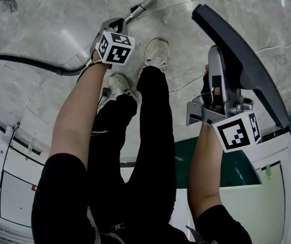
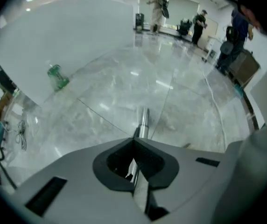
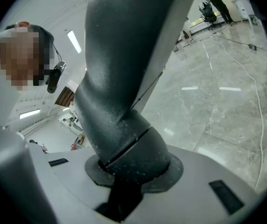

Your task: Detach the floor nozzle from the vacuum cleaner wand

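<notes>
Light bright, even, indoor. The polished grey marble floor (image 2: 180, 106) carries white glare streaks: at 11 and 1 o'clock in head view, near centre in left gripper view. A white ceiling strip light (image 3: 73, 41) glows at 10 o'clock. Shadows soft, faint. Gripper views fisheye, corners black, edges bent. The dark grey plastic nozzle neck (image 3: 119, 101), close up, looks soft.

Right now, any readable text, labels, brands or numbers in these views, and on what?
No text reads in any view.
Left marker cube, right marker cube: black-and-white square patterns only, no letters.
Green bottle: label too blurred to read.
Floor nozzle: no print visible.
Small green tag on the white panel: too small to read.
</notes>
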`<action>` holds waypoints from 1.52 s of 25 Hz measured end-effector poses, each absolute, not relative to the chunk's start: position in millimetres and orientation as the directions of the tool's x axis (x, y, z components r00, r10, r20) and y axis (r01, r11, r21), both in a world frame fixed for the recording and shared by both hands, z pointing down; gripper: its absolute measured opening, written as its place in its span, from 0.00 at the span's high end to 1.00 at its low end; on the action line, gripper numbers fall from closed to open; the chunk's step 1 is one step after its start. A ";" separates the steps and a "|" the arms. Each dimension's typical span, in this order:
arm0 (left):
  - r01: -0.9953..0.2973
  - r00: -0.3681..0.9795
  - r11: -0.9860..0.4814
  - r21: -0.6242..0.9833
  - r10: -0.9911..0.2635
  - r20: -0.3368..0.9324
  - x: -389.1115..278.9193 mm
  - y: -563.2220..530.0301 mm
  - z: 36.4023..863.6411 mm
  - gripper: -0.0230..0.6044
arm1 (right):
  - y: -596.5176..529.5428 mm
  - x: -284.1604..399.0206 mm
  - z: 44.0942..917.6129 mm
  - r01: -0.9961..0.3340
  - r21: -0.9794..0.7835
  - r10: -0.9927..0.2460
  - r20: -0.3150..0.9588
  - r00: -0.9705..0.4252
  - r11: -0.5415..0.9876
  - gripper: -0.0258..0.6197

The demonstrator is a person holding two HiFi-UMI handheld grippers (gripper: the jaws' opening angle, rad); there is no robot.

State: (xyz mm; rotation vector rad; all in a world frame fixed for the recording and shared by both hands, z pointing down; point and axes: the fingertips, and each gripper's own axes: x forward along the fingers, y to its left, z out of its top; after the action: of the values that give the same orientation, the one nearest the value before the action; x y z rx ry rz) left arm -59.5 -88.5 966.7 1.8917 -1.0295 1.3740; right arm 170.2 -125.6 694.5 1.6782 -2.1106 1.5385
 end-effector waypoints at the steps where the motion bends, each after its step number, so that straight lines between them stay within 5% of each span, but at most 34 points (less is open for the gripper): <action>1: -0.871 0.192 -0.491 0.022 -0.298 0.935 -63.9 -99.3 932.1 0.95 | -124.2 163.3 678.9 -0.755 -0.652 -0.723 0.555 -0.411 -0.072 0.79; 5: -0.935 0.221 -0.352 0.043 -0.485 0.846 -93.2 -147.8 770.4 0.95 | -125.4 132.3 589.0 -0.764 -0.644 -0.773 0.499 -0.392 -0.028 0.79; 9: -0.959 0.225 -0.269 0.091 -0.527 0.820 -115.4 -143.7 600.5 0.95 | -119.3 99.6 464.9 -0.772 -0.636 -0.788 0.464 -0.405 0.022 0.79; 18: -0.946 0.321 -0.280 0.166 -0.729 0.604 -119.4 -131.3 259.3 0.95 | -124.4 59.9 188.9 -0.758 -0.639 -0.901 0.243 -0.360 0.130 0.79; 28: -0.955 0.274 -0.292 0.044 -0.820 0.502 -144.6 -74.8 75.0 0.95 | -80.6 39.0 9.4 -0.729 -0.622 -0.914 0.049 -0.402 0.287 0.79; 38: -0.934 0.326 -0.353 -0.056 -0.905 0.273 -126.7 -63.9 -60.4 0.95 | -70.2 34.0 -87.4 -0.728 -0.549 -0.899 -0.112 -0.423 0.411 0.80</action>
State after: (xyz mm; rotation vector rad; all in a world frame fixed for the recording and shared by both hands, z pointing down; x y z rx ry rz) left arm -126.7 -63.9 -60.4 2.4654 -1.7171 0.3923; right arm 34.0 -70.2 -87.4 1.8031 -2.9507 0.7747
